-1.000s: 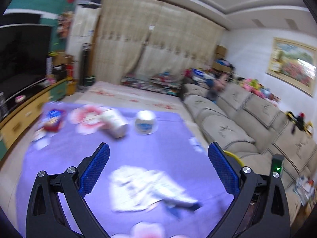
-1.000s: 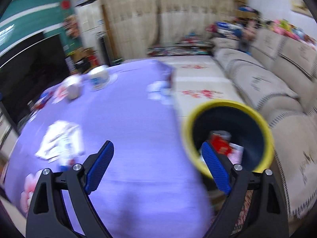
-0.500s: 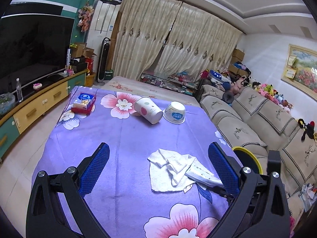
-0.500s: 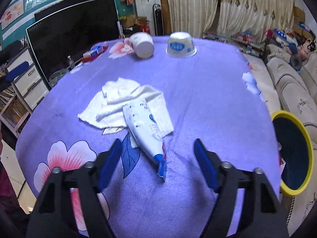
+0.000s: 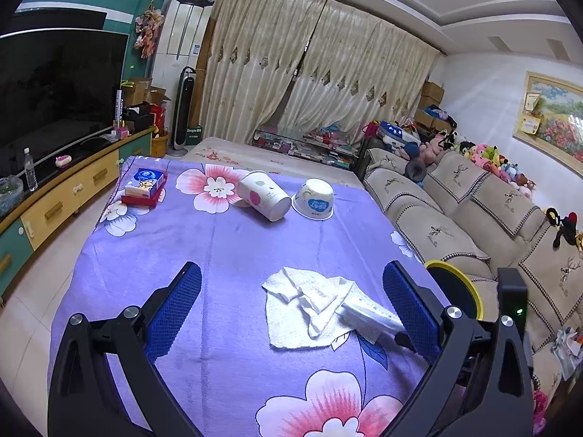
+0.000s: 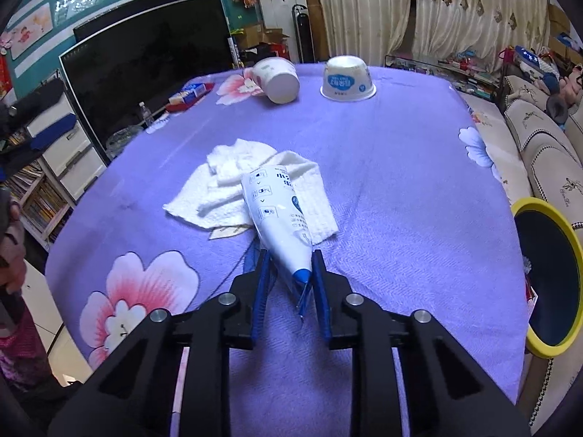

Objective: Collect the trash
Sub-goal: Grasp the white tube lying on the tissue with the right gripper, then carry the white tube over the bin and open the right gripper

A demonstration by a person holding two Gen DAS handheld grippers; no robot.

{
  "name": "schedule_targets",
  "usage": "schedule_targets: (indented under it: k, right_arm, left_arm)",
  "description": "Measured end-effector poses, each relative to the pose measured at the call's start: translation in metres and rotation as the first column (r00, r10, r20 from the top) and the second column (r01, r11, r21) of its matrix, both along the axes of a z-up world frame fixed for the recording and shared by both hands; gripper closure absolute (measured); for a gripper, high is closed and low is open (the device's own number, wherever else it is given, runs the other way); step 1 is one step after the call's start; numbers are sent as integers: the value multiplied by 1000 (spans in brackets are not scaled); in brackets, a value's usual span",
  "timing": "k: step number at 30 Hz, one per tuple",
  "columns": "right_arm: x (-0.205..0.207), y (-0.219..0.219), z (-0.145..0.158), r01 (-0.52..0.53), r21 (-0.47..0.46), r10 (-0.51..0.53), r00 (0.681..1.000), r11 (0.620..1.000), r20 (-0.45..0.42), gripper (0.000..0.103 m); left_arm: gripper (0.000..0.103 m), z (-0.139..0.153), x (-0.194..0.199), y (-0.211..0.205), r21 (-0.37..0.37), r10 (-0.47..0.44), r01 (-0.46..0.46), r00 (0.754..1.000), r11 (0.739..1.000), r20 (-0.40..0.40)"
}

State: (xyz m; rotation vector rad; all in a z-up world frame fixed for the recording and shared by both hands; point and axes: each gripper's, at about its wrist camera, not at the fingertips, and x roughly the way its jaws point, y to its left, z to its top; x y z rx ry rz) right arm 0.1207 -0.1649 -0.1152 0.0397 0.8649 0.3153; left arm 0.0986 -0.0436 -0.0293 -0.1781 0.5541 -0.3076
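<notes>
Yellow-rimmed bin (image 6: 546, 276) cut off; contents hidden.

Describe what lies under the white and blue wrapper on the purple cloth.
The wrapper lies across a crumpled white paper towel; its blue end rests on the flowered tablecloth. Whatever sits beneath the towel itself is covered.

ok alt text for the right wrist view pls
The right claw is closing on the blue tip of a white pouch that lies on a tissue on a purple cloth. A cup and bowl sit beyond; a bin stands right.
</notes>
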Motion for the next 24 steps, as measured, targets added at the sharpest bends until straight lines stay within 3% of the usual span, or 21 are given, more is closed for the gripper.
schedule_targets:
  k: [8,15,19,24]
  right_arm:
    - [-12,-20,22,51,26,-52,997,998,65,82]
    - [-13,-71,27,197,22,-198,976,980,92,82]
    - [-10,-112,24,312,9,-311,946,950,93,82]
    - [-5,-167,13,462,-21,-459,884,886,83,82]
  left_arm:
    - [5,-3,2,-9,11,-18,18,1000,1000,-6]
    - [5,-10,9,-21,22,-38,39,999,999,-27]
    - [5,-14,14,-28,30,-49,50,998,998,-40]
    - [5,-18,21,-39,43,-66,69,996,997,-58]
